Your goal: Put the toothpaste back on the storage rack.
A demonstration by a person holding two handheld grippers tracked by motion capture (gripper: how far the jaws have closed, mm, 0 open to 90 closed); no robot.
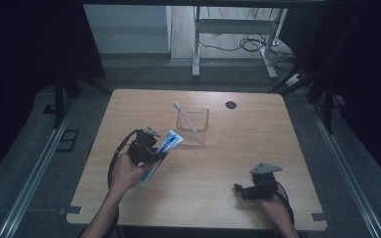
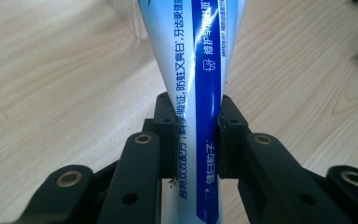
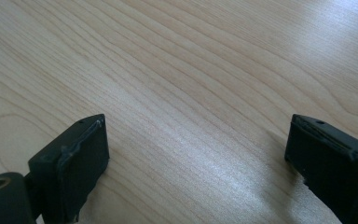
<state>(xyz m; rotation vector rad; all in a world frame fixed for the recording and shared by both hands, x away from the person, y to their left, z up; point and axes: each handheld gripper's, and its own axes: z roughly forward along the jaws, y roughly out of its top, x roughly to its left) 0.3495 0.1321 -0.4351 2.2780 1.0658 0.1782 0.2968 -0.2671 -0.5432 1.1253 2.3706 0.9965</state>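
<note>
The left gripper [image 1: 155, 153] clamps a blue-and-white tube [image 1: 164, 148], both pads pressed on its sides, holding it above the table [image 1: 238, 148] just beside a clear box [image 1: 193, 127] that has a toothbrush [image 1: 185, 117] leaning in it. The right gripper [image 1: 243, 191] sits low over the table's near right part, well apart from the tube, its jaws spread wide with nothing between them.
</note>
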